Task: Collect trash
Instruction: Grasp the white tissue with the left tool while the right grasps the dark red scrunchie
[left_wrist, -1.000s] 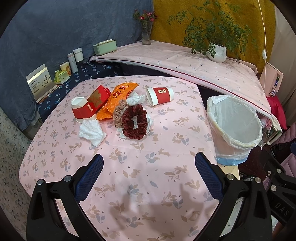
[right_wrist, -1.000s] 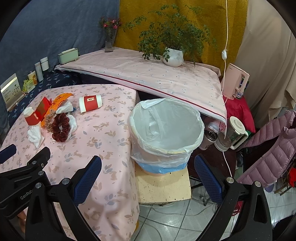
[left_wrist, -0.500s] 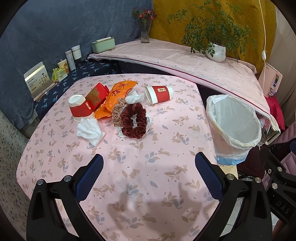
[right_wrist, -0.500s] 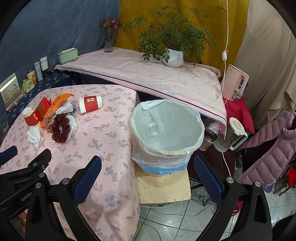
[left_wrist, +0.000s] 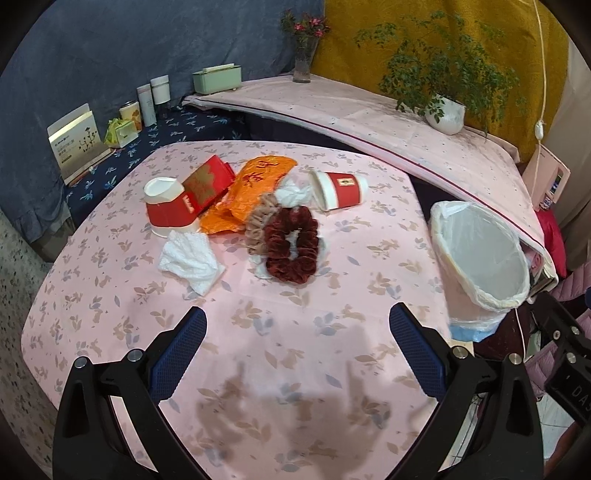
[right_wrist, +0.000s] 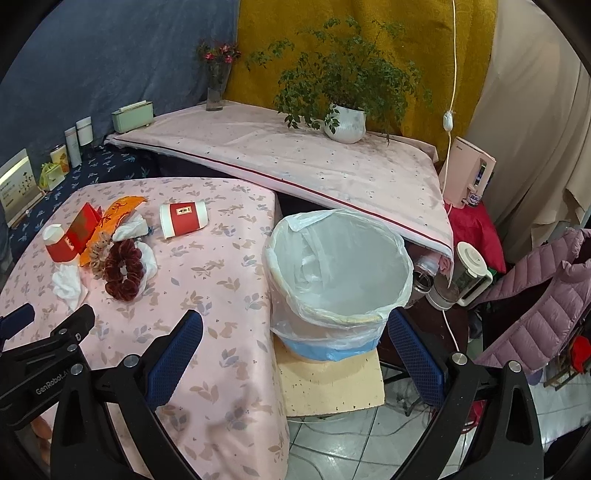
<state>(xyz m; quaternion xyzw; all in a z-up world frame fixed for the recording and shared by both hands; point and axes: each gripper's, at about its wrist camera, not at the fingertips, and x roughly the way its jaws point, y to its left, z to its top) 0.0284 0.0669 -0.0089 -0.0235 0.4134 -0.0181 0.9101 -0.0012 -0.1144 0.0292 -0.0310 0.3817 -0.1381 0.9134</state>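
Observation:
On the pink table (left_wrist: 280, 354) lie two red paper cups, one upside down (left_wrist: 168, 206) and one on its side (left_wrist: 338, 190), a red packet (left_wrist: 207, 181), an orange wrapper (left_wrist: 255, 184), crumpled white tissues (left_wrist: 190, 258) and two scrunchies, dark red (left_wrist: 291, 247) and beige (left_wrist: 260, 221). A white-lined trash bin (right_wrist: 340, 273) stands off the table's right edge. My left gripper (left_wrist: 297, 347) is open and empty above the table's near part. My right gripper (right_wrist: 295, 350) is open and empty in front of the bin.
A cloth-covered shelf (right_wrist: 295, 162) behind the table holds a potted plant (right_wrist: 345, 122), a flower vase (right_wrist: 216, 88) and a green box (right_wrist: 133, 116). Bottles and a card stand at the far left. A kettle (right_wrist: 469, 273) and a purple jacket (right_wrist: 535, 302) sit right of the bin.
My left gripper has shifted slightly, so the trash pile sits a little lower and closer in its view. The right gripper has barely moved. Both stay open.

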